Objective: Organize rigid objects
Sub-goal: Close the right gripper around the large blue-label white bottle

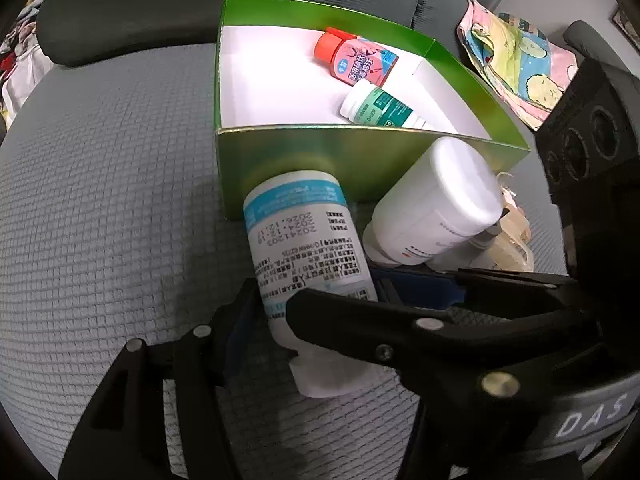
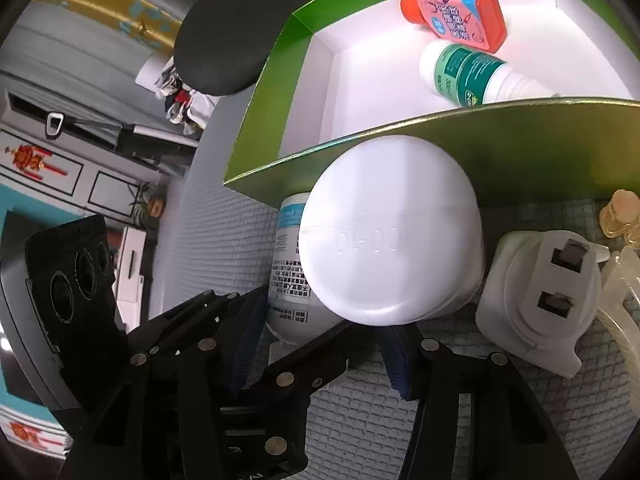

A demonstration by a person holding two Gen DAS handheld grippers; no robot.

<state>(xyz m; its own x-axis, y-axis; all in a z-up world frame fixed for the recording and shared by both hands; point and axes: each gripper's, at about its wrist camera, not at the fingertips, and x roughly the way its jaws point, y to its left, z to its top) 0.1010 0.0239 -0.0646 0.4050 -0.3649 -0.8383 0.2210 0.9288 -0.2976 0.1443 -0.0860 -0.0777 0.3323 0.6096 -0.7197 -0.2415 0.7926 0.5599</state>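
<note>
- Left wrist view: the left gripper (image 1: 276, 312) has its fingers pinching the blue-labelled white bottle (image 1: 298, 236) at lower centre; the bottle lies on the grey textured cushion (image 1: 100, 200), its base touching the near wall of the green box (image 1: 320, 164).
- Just right of it, the plain white bottle (image 1: 436, 208) is tilted between the fingers of the right gripper (image 1: 436, 280), which crosses in front of the left gripper's right finger.
- Inside the box, at upper centre, lie a pink bottle with an orange cap (image 1: 360, 60) and a green-labelled white bottle (image 1: 380, 106).
- A colourful patterned cloth (image 1: 516, 64) sits at upper right.
- Right wrist view: the plain white bottle's base (image 2: 392, 232) fills the centre, pinched by the right gripper (image 2: 320, 340) and blocking most of the blue-labelled bottle (image 2: 288, 264) behind it.
- The green box (image 2: 540, 152) rises directly behind; both small bottles show inside.
- A white plug adapter (image 2: 540, 292) lies at right on the cushion, beside a yellowish clear object (image 2: 622, 216).
</note>
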